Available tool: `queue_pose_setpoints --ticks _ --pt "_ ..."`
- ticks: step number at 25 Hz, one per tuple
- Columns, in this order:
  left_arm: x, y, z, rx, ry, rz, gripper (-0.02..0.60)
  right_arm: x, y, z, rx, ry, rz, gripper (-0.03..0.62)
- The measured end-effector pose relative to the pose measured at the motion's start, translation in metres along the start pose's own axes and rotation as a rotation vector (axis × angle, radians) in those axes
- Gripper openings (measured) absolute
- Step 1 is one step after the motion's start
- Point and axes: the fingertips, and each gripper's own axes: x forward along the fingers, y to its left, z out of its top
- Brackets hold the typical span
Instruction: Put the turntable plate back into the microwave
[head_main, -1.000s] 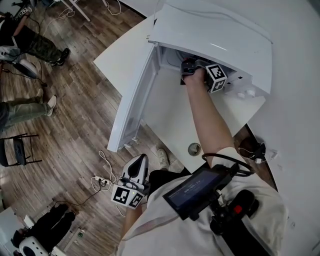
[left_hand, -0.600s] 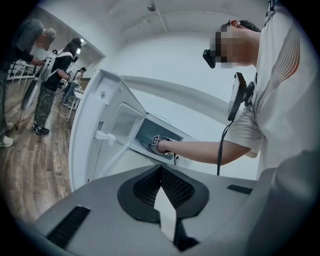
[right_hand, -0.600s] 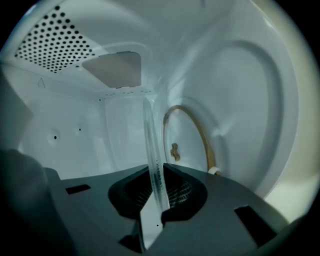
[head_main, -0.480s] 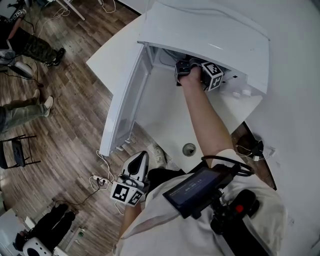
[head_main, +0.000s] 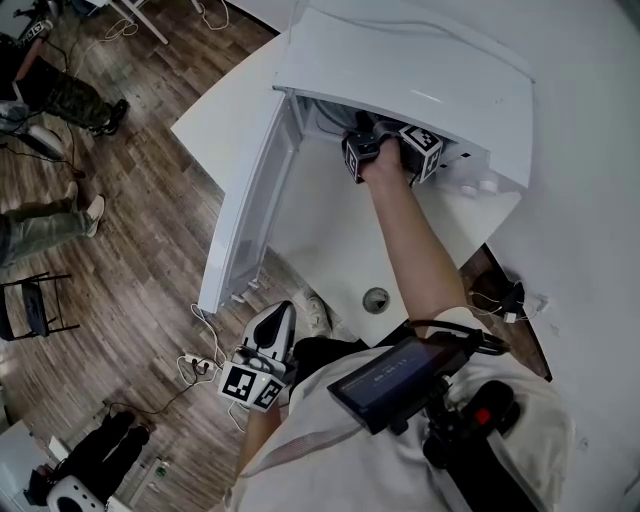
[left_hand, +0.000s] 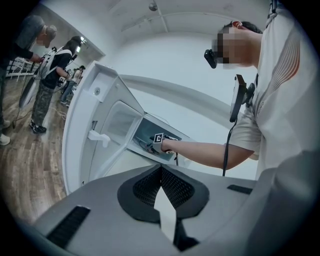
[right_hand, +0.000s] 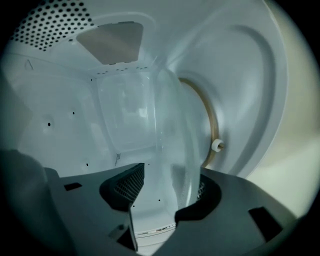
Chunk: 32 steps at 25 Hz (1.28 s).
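Observation:
The white microwave (head_main: 420, 70) stands on a white table (head_main: 330, 240) with its door (head_main: 245, 190) swung open. My right gripper (right_hand: 170, 181) reaches inside the cavity, and only its marker cube (head_main: 422, 152) shows in the head view. Its jaws have just been opening. The clear glass turntable plate (right_hand: 170, 115) has its rim between them, close to the right pad (right_hand: 200, 189), with a gap at the left pad. Behind the plate lies the roller ring (right_hand: 214, 131). My left gripper (head_main: 278, 318) hangs low by the person's side, shut and empty.
A round cable hole (head_main: 376, 297) sits in the table near the front edge. Cables and a power strip (head_main: 200, 362) lie on the wooden floor. People stand at the far left (head_main: 50, 90) beside a black chair (head_main: 35, 300). A screen (head_main: 395, 378) is mounted on the person's chest.
The right hand has rolled a little at the microwave's mouth, so its marker cube sits at a new angle. The left gripper has hardly moved.

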Motion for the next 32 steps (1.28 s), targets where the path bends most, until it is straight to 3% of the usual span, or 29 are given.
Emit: queue_pose_setpoints --ticks 19,29,32 --pt "-0.006 -0.007 -0.004 -0.008 0.002 -0.022 0.011 -0.022 -0.018 -0.021 0.067 0.165 -0.038 0.184" --pt "-0.011 -0.008 -0.010 -0.018 0.004 -0.015 0.011 -0.024 -0.022 -0.051 0.065 0.388 -0.044 0.184" --pt "-0.009 -0.010 -0.011 -0.019 0.004 -0.017 0.011 -0.025 -0.029 -0.053 0.063 0.413 -0.051 0.184"
